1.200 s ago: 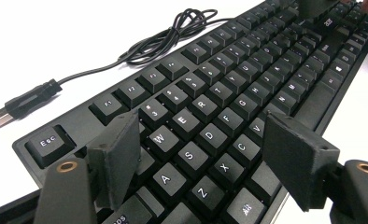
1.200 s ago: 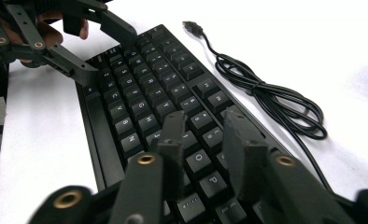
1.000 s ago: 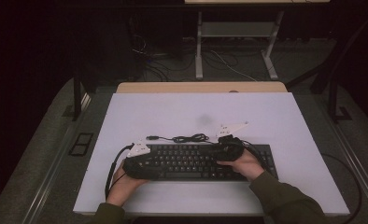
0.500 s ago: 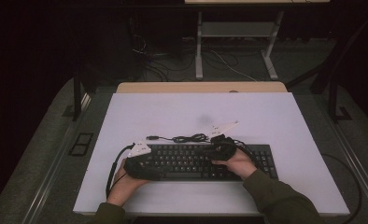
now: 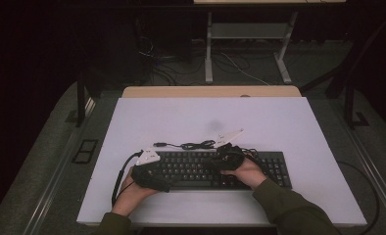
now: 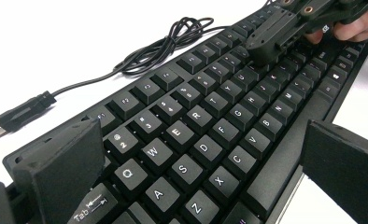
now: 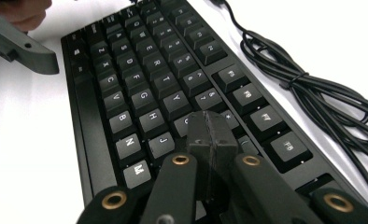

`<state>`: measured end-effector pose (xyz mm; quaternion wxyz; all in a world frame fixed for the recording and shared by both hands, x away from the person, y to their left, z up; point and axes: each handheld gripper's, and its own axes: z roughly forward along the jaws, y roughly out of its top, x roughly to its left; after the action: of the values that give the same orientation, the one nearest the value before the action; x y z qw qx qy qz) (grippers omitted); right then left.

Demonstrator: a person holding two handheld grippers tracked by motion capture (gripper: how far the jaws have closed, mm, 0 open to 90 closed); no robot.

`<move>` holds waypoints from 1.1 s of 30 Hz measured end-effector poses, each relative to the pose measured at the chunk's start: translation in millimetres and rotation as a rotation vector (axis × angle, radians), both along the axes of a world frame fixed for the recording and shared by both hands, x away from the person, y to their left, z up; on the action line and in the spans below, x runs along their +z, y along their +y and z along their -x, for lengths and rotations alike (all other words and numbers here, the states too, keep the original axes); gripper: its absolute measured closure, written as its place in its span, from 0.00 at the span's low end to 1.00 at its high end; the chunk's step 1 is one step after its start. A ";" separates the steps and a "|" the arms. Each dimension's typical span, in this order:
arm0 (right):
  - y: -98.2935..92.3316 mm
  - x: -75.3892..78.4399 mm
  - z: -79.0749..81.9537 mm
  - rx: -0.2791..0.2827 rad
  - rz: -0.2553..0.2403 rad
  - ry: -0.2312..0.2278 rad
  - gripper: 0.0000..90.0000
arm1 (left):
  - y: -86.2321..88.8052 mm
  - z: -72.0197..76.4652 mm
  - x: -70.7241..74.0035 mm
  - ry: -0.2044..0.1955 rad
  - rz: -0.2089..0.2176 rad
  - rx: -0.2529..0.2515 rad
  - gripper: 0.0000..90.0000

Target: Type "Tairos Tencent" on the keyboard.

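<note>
Both forearms enter from the near edge of the white table [image 5: 289,127], hands low over the black keyboard [image 5: 201,169], which lies near the front edge, its coiled cable [image 5: 193,145] just behind it. Left gripper [image 6: 201,158] sits at the keyboard's left end; its jaws have just been opening and stand wide, straddling the Q–Z key columns without pressing. Right gripper [image 7: 211,133]: jaws closed together, empty, tips down on the keys mid-board.
</note>
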<state>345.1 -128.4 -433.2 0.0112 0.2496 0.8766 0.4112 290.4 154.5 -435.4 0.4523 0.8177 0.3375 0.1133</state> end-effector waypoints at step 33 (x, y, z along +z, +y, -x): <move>1.6 -1.1 2.1 0.006 0.022 0.000 0.98 | -1.2 0.1 -3.0 0.002 -0.010 -0.010 0.00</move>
<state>343.0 -126.9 -434.3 0.0127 0.2471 0.8819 0.4014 290.3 153.3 -438.4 0.4484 0.8219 0.3332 0.1118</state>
